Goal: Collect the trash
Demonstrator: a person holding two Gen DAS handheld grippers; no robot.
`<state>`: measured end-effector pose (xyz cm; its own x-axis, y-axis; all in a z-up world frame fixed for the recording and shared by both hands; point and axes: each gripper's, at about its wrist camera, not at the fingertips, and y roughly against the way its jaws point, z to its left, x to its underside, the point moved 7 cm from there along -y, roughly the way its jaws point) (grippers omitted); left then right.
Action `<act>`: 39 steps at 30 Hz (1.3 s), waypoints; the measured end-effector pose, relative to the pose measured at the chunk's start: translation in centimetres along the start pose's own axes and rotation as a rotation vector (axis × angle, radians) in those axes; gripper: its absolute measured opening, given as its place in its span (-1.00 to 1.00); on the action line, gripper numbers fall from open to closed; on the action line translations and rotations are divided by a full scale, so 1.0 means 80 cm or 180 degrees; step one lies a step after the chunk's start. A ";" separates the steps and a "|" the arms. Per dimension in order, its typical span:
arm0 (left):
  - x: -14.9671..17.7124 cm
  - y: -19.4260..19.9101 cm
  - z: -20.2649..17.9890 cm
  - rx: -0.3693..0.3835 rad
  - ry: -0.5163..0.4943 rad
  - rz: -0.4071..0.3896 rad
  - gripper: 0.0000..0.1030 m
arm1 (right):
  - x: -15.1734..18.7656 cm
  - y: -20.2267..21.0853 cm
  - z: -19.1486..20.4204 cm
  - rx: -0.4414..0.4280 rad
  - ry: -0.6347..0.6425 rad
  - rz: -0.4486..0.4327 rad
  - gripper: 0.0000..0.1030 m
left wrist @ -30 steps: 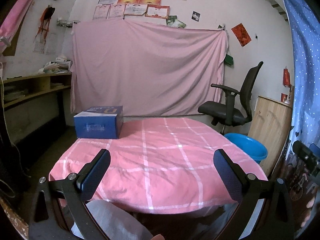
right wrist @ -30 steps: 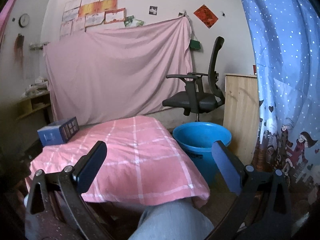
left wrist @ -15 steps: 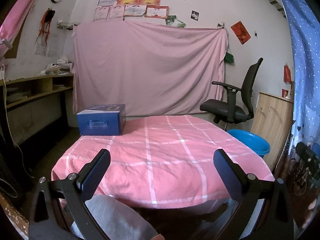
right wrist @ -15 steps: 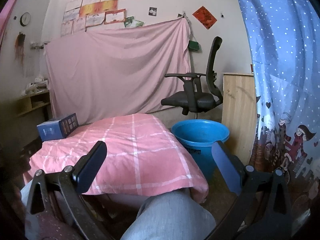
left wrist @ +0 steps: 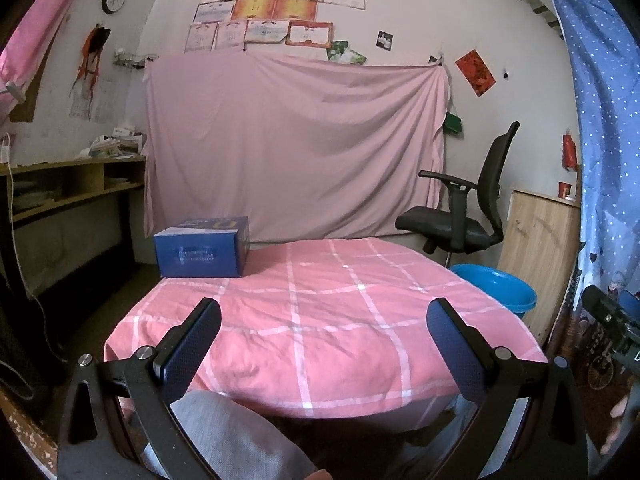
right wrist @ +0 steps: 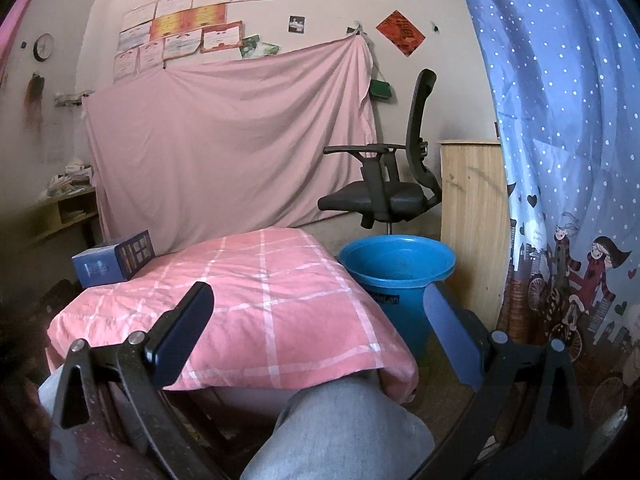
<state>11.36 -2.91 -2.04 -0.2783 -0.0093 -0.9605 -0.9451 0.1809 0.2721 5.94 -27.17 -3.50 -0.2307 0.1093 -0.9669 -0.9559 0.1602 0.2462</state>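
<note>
No loose trash shows anywhere on the pink checked tablecloth (left wrist: 320, 320); the only thing standing on it is a blue cardboard box (left wrist: 202, 246), at about ten o'clock from the table's centre in the left wrist view, close to the far left edge. Whether that box is the trash to be collected cannot be told from here. The blue plastic bin (right wrist: 396, 268) stands on the floor just beside the table's right edge, at about three o'clock from the table in the right wrist view, and looks like the likely destination; its inside, as far as it shows, appears bare. My judgement is that either the work is at its very start, with nothing picked up, or the table is already cleared; the pictures do not settle which.

The left gripper (left wrist: 324, 320) hovers over the near edge of the table with its jaws spread wide, nothing between them and nothing touched. The right gripper (right wrist: 318, 300) hangs above the person's grey-trousered knee (right wrist: 340, 428), pointing toward the table's right corner and the bin; its jaws are likewise spread wide and empty, clear of cloth and bin alike.

A black office chair (right wrist: 384, 196) stands behind the bin, at about twelve o'clock from it, and a pink sheet (left wrist: 296, 148) hangs on the back wall.
</note>
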 end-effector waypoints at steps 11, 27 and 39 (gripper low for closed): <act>0.001 0.003 -0.008 -0.0001 -0.0026 -0.0009 0.96 | 0.001 -0.001 0.006 0.0008 0.0061 0.0011 1.00; 0.002 0.003 -0.010 0.0011 -0.0004 0.0005 0.96 | 0.002 -0.002 0.007 0.0000 0.0101 0.0036 1.00; 0.003 0.004 -0.013 0.0014 0.0004 0.0006 0.96 | 0.002 -0.003 0.008 0.0000 0.0103 0.0038 1.00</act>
<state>10.81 -3.87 -2.09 -0.2803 -0.0101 -0.9599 -0.9438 0.1853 0.2737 6.21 -26.59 -3.70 -0.2477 0.0794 -0.9656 -0.9530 0.1592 0.2576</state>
